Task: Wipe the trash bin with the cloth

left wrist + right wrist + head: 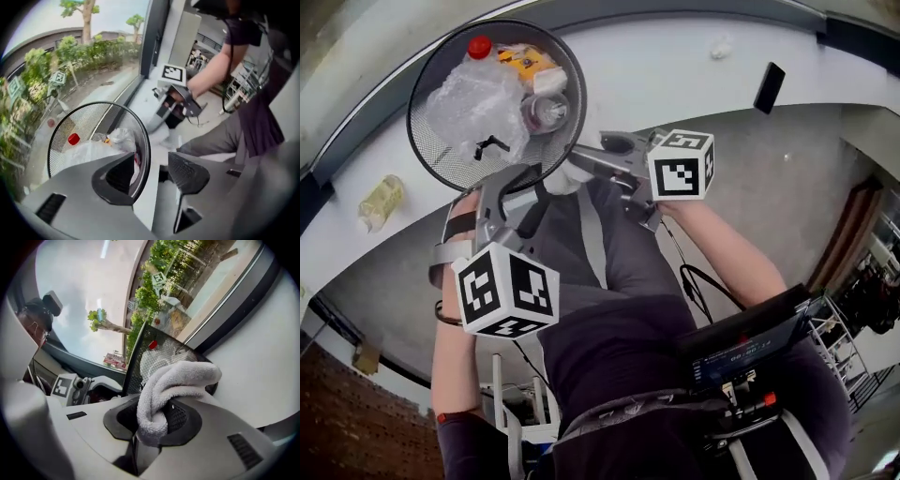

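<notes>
Trash bin [450, 165]: black wire mesh, round, at 11 o'clock in the head view with its mouth toward me. Inside are a crumpled clear plastic bag [473, 98], a red cap [479, 46] and a yellow wrapper [525, 62].

My left gripper [520, 183]: the forearm comes up from 7 o'clock and the wrist is bent so the gripper points steeply down. It meets the bin at the rim's 6 o'clock. In the left gripper view my left gripper [150, 168] has its fingers spread and straddling the rim [146, 154]. One finger [117, 178] is inside the bin, lying against the wire. The other [187, 173] is outside and stands apart from it. No clamp on the rim.

My right gripper [586, 164]: the forearm reaches in from 4 o'clock, bare to the elbow. The gripper lies close to level and points toward 9 o'clock at the bin's outer wall, at about 4 o'clock on the rim. Its marker cube [682, 165] faces up at me.

Cloth [178, 380]: white terry, bunched. In the right gripper view my right gripper [157, 416] has its fingers pinched on a fold of it. The rest loops up and out toward 1 o'clock, in front of the mesh [140, 362]. The cloth is right at the bin's outside wall. I cannot tell whether it touches.
</notes>
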Demonstrator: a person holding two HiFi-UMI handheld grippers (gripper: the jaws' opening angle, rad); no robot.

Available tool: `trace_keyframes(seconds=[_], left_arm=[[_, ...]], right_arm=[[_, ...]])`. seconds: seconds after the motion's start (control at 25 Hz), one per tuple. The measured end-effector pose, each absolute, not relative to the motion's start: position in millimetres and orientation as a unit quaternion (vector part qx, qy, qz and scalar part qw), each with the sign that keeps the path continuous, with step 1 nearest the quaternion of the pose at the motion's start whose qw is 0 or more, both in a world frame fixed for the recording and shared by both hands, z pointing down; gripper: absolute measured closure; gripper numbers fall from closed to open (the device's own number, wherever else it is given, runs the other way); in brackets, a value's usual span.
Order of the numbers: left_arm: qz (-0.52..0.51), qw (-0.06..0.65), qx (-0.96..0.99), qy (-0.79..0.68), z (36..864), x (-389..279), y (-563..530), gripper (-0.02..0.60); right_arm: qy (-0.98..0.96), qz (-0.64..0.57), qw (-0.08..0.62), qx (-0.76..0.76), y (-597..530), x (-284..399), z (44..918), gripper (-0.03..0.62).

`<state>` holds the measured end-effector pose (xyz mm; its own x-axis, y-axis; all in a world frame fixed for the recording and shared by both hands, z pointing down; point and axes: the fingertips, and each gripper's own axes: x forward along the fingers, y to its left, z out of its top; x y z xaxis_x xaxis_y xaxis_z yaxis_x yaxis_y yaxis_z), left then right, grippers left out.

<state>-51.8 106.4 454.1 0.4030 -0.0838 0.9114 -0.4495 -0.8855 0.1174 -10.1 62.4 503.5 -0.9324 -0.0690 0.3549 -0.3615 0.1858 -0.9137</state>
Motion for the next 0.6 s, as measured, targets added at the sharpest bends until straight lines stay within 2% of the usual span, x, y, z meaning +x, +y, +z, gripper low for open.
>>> trace_keyframes(seconds=[0.04, 0.16, 0.24, 0.32, 0.6], left_arm=[[0.554, 0.144, 0.808, -0.142, 459.0, -64.3, 111.9, 0.369], [0.631, 0.052, 0.766, -0.112, 485.1, -92.0, 115.0, 0.367], [0.644, 0.03, 0.754, -0.127, 492.8, -95.8, 107.0, 0.369], [0.638, 0.036, 0.755, -0.147, 490.3, -93.2, 99.8, 0.453], [0.599, 0.159, 0.758, -0.204, 478.1, -59.6, 102.5, 0.448]], right_arm=[[-0.764, 0.618, 0.11, 0.151, 51.3, -2.9, 501.8, 0.505], [-0.774, 0.596, 0.07, 0.202, 0.9, 22.7, 491.4, 0.505], [-0.795, 0.56, 0.05, 0.227, -35.6, 31.6, 479.7, 0.505], [-0.809, 0.538, 0.037, 0.235, -60.0, 31.8, 469.3, 0.505], [-0.796, 0.561, 0.051, 0.222, -28.2, 21.5, 474.3, 0.505]])
